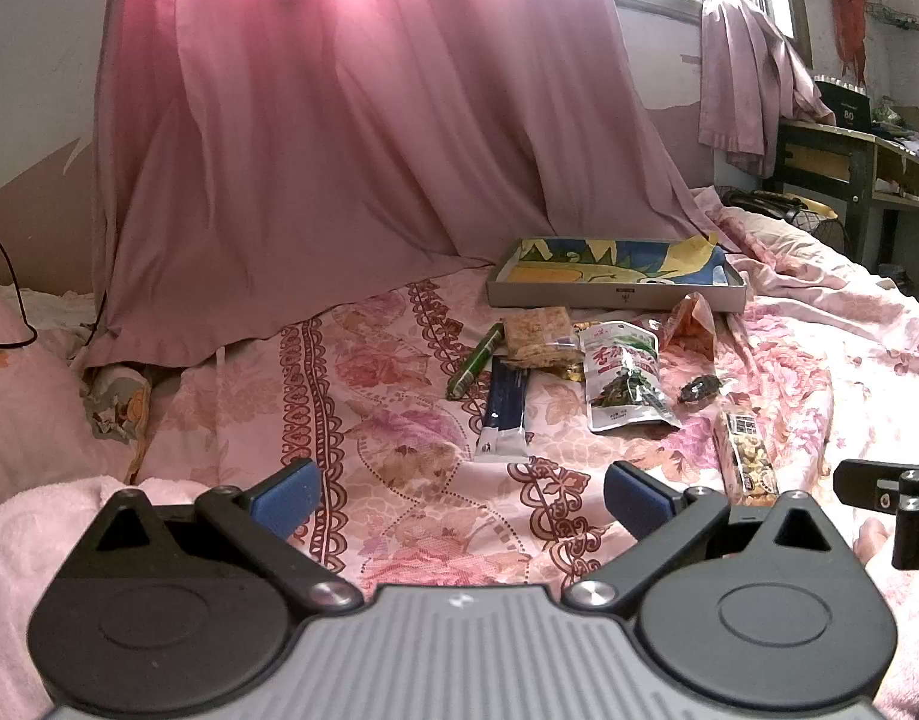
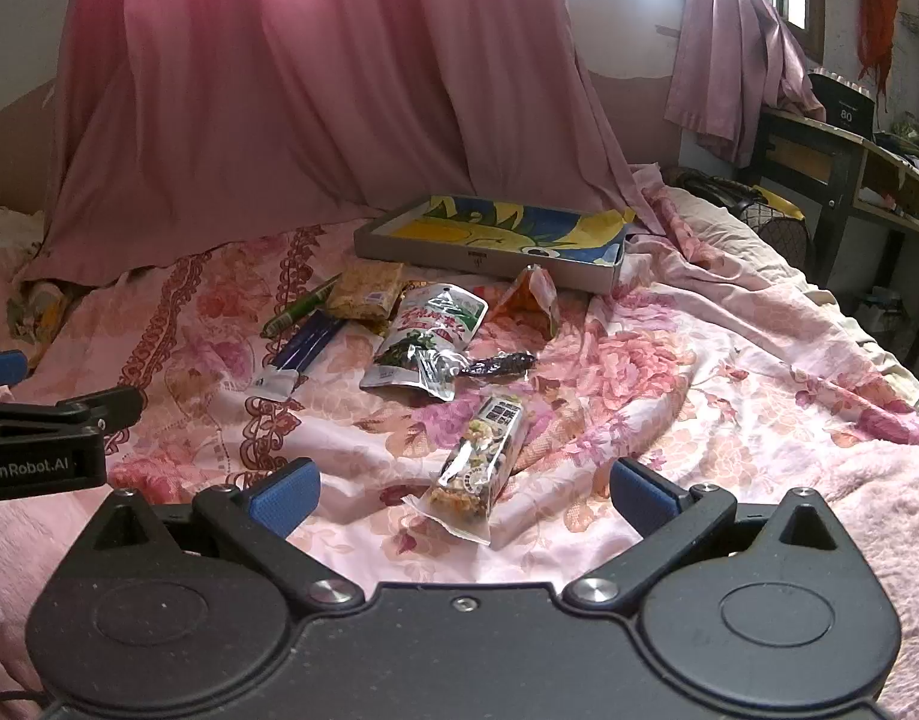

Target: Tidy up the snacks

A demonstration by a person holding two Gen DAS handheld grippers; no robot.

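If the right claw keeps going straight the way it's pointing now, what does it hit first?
Probably the clear nut bar packet, which lies on the floral bedsheet centred between the open right claw fingers; depth is uncertain.

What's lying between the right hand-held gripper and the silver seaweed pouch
In the right wrist view, a clear nut bar packet lies on the floral bedsheet between the open right hand-held gripper and the silver seaweed pouch.

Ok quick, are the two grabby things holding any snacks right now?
Left gripper: open, holding nothing.
Right gripper: open, holding nothing.
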